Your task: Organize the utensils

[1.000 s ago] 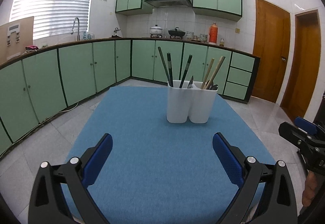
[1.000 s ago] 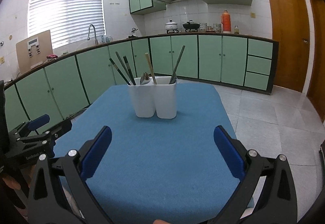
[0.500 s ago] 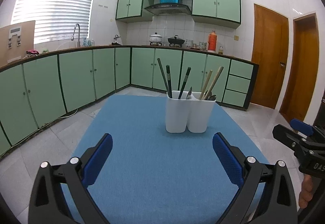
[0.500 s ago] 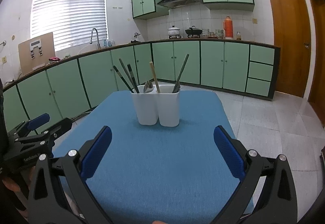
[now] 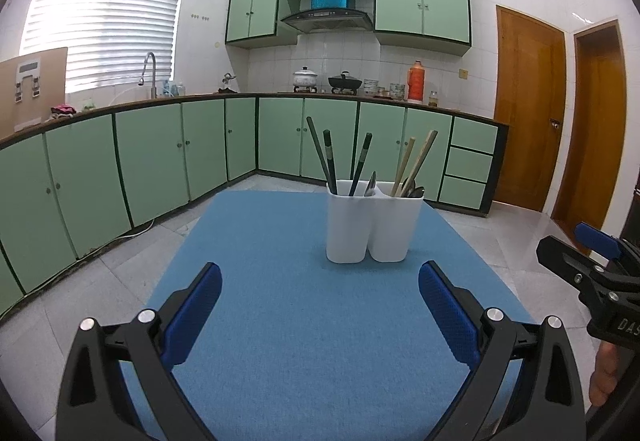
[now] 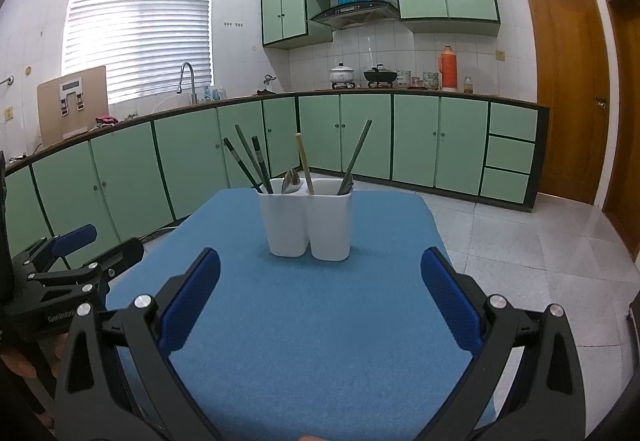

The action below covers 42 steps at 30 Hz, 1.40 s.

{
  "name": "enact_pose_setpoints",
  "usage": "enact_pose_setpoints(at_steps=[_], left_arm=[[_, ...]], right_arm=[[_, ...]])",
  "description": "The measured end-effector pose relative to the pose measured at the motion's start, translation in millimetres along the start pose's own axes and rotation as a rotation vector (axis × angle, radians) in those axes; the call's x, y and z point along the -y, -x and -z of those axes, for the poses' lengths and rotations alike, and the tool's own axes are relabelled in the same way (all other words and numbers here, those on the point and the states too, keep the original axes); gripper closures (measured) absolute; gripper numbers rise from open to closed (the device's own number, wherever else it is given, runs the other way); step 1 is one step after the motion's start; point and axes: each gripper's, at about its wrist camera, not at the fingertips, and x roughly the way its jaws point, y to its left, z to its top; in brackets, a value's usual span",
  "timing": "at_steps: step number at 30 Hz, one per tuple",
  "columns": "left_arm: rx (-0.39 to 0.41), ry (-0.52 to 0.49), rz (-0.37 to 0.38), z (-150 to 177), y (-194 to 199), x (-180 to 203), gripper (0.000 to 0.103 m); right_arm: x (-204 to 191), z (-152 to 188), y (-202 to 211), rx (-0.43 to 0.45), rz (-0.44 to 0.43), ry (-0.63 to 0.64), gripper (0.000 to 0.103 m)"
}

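White holder: two-compartment utensil caddy [image 5: 374, 227] upright mid-counter [image 5: 280, 321], so both my claws reach.
Contents: dark chopsticks [image 5: 330, 161] left compartment, bamboo pair [image 5: 416, 161] right, spoons in both.
Left claw [image 5: 320, 315]: spread, empty, short of it.
Right claw [image 6: 320, 307]: spread, empty, hanging near.

Domestic kitchen. Pale green base cabinets [image 5: 152, 157] with dark trim run in an L along two white-tiled walls, matched by wall cabinets [image 5: 420, 1] above. A range hood [image 5: 326, 21] hangs over a stove area carrying a white lidded pot [image 5: 305, 76] and a black pan [image 5: 345, 83]; an orange thermos flask [image 5: 416, 81] stands farther along the counter. A curved sink tap [image 5: 148, 71] rises beneath a window with white slatted blinds [image 5: 104, 25]. Two wooden doors [image 5: 530, 129] open off the tiled floor [image 5: 508, 237].
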Motion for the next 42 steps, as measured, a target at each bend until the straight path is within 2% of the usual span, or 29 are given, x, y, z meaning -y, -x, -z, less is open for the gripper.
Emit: enact_pose_setpoints(at_steps=[42], left_arm=[[-0.006, -0.007, 0.000, 2.2, -2.7, 6.1, 0.006]], right_arm=[[0.2, 2.8, -5.4, -0.001, 0.007, 0.010, 0.006]])
